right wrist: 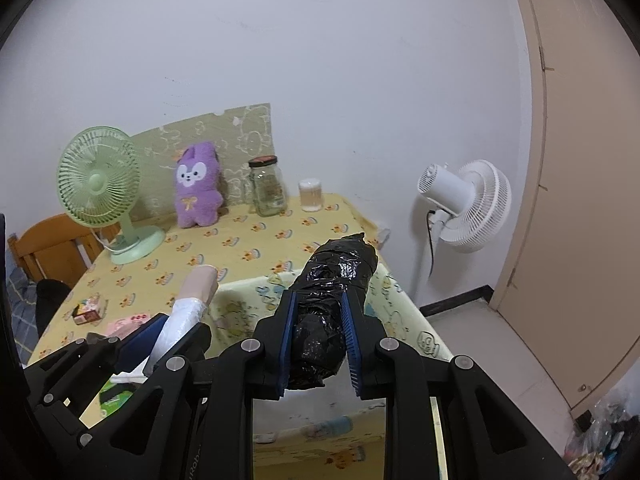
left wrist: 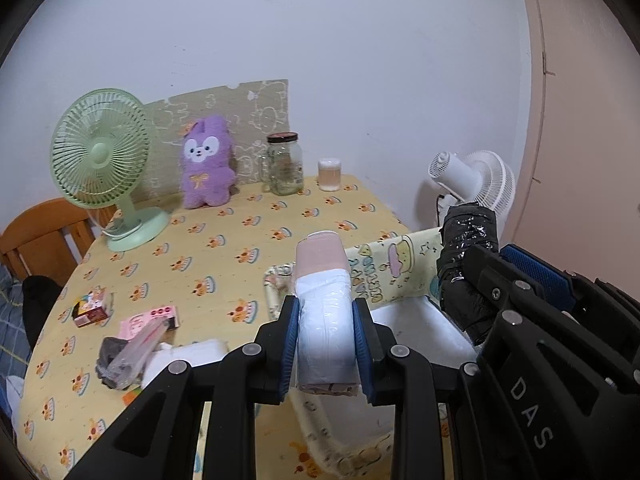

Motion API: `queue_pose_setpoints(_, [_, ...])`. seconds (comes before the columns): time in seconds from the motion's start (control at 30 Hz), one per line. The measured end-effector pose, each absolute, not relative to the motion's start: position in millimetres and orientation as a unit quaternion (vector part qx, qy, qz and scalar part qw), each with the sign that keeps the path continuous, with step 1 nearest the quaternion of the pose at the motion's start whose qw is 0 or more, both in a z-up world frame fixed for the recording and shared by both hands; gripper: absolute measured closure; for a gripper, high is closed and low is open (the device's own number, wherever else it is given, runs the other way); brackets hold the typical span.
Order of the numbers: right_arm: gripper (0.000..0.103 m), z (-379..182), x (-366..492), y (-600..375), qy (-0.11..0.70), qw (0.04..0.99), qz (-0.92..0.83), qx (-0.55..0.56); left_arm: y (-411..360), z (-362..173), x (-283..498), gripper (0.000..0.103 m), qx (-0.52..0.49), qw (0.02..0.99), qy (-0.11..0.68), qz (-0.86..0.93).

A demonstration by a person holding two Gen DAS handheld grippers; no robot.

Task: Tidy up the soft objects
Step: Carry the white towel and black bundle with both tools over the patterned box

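My left gripper (left wrist: 325,312) is shut on a white and pink wrapped roll (left wrist: 323,304), held above a fabric box with cartoon prints (left wrist: 392,276). The roll also shows in the right wrist view (right wrist: 188,312). My right gripper (right wrist: 318,308) is shut on a black plastic-wrapped roll (right wrist: 332,300), which also shows in the left wrist view (left wrist: 468,264), held over the same box (right wrist: 248,300). A purple plush rabbit (left wrist: 206,162) stands at the back of the yellow-clothed table (left wrist: 224,248).
A green desk fan (left wrist: 100,160) stands back left. A glass jar (left wrist: 285,164) and a small cup (left wrist: 329,174) stand at the back. Small boxes (left wrist: 90,308) and packets (left wrist: 132,344) lie front left. A white floor fan (right wrist: 464,204) stands right of the table. A wooden chair (left wrist: 44,236) is left.
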State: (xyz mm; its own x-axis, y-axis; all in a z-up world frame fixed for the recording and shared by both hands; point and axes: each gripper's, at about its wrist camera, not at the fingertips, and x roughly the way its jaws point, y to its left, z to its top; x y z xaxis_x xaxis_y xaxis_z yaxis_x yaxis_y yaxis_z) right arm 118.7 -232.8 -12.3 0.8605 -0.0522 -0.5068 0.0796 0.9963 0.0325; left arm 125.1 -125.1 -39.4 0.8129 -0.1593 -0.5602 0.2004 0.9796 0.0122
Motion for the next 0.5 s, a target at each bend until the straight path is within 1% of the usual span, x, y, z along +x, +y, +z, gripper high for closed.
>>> queue_pose_setpoints(0.5, [0.077,-46.4,147.8,-253.7,0.311,0.947,-0.067,0.037,-145.4,-69.6,160.9,0.076,0.063,0.936,0.325,-0.122])
